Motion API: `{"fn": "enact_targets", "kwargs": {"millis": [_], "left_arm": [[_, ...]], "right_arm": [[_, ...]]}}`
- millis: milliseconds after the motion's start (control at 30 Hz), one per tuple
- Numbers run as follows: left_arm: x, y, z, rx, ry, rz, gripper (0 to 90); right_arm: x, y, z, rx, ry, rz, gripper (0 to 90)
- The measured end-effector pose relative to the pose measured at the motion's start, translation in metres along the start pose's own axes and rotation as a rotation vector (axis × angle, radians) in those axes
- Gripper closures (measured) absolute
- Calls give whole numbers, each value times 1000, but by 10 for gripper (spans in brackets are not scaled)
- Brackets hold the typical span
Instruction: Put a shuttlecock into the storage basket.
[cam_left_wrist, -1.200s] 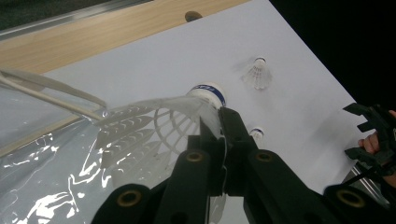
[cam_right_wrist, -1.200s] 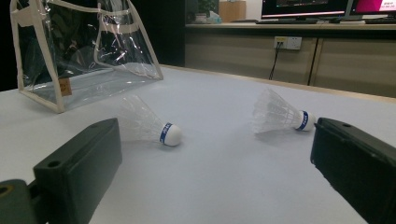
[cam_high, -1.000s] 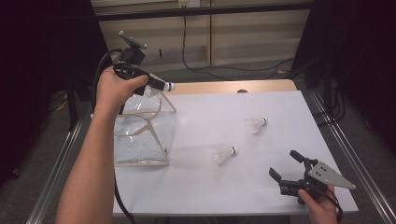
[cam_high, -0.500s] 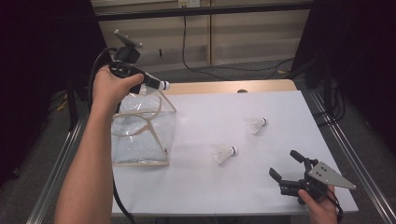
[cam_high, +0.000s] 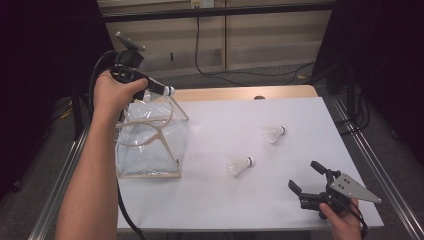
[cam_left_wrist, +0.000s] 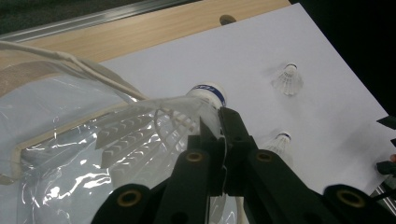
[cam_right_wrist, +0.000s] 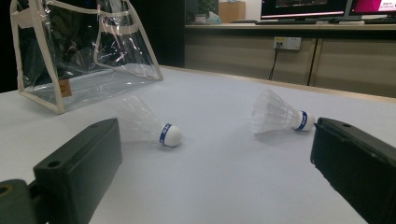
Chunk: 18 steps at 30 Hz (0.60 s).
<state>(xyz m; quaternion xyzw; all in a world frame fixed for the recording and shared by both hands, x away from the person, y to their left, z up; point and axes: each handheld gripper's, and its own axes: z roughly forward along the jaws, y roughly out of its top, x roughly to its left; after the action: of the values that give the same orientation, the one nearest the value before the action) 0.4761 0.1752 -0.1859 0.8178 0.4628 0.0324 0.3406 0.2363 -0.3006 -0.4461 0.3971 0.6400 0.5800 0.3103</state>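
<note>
L gripper (cam_high: 159, 90) is clenched on a shuttlecock (cam_left_wrist: 187, 116), pads pinching the feather skirt just behind the cork, cork w/ blue band pointing toward 3 o'clock in the high view. Vs a sec ago the L hand sits a touch further toward 12 and higher, carrying the birdie above the far rim of the clear tote bag (cam_high: 150, 145); grip is unchanged, no slip. Reading that as: pick is done, transport nearly done, drop into the bag comes next. Bag mouth is open, handle loop (cam_high: 150, 131) standing up under the hand, so the loop could snag the feathers on the way down.

R gripper (cam_high: 309, 181) hasn't budged: parked at 5 o'clock near the table edge (cam_high: 250, 227), jaws spread wide, nothing between them. From its own view both loose shuttlecocks lie ahead on the white top, near one (cam_right_wrist: 147, 126) and far one (cam_right_wrist: 280, 114), well apart from each other, corks pointing right. In the high view they're at centre (cam_high: 239, 164) and approx 3 o'clock (cam_high: 274, 133). Two left to bag after this one.
</note>
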Motion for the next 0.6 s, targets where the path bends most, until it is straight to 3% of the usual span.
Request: {"fn": "enact_targets", "kwargs": {"millis": [600], "left_arm": [[10,-2,-1,12,36,-17,899]], "right_arm": [[0,0,0,0,-1,1,18]]}}
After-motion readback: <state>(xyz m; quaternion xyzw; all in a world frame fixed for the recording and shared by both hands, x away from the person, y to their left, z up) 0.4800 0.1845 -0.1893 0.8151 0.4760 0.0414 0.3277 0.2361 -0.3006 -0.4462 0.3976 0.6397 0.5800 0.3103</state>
